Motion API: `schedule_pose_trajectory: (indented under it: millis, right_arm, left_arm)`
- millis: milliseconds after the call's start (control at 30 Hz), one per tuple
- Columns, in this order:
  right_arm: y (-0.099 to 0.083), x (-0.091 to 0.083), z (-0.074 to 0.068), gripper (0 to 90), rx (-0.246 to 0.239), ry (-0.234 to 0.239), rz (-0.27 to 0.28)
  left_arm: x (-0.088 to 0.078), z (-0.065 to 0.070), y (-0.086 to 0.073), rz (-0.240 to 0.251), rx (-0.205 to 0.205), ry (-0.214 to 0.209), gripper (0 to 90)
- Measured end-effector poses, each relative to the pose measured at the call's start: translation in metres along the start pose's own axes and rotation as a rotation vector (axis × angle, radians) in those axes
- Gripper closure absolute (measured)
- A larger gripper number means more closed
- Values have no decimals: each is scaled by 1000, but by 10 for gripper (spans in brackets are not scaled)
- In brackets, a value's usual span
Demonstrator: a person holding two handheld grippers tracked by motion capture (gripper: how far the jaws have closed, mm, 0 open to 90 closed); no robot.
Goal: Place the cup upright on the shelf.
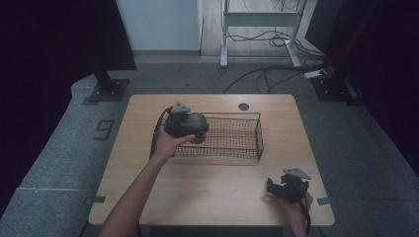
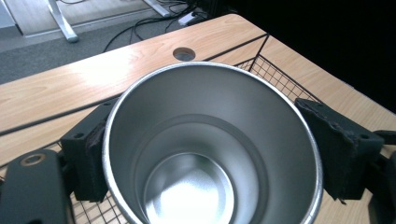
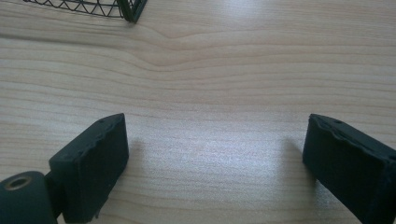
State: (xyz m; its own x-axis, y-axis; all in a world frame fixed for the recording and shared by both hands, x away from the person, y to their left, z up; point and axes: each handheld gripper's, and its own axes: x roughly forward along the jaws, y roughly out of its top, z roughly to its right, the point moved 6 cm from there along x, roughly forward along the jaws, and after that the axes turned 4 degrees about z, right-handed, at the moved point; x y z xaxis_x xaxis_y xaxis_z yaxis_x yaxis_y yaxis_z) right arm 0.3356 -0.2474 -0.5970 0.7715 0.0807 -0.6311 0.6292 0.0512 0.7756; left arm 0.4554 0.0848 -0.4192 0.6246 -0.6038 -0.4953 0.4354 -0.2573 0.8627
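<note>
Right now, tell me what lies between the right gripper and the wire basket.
Bare wooden table between right gripper and wire basket, in the high view.

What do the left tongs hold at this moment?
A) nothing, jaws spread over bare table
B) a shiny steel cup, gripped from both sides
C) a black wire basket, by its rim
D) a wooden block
B: in the left gripper view the left tongs have a black pad on each side of the shiny round steel cup, above the black wire basket.
</note>
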Motion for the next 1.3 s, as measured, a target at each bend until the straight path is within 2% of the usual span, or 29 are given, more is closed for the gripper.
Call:
schedule_pose_trajectory:
  millis: [300, 400, 733, 1300]
  right_arm:
    - [0, 0, 0, 70, 1, 0, -1]
    - [0, 0, 0, 70, -1, 0, 0]
    - [0, 0, 0, 71, 1, 0, -1]
    - [0, 0, 1, 75, 2, -3, 1]
  left_arm:
    - [11, -5, 1, -23, -12, 4, 146]
    - [15, -8, 2, -35, -5, 18, 146]
    - [23, -10, 6, -31, -5, 11, 146]
    - [50, -15, -1, -60, -33, 11, 146]
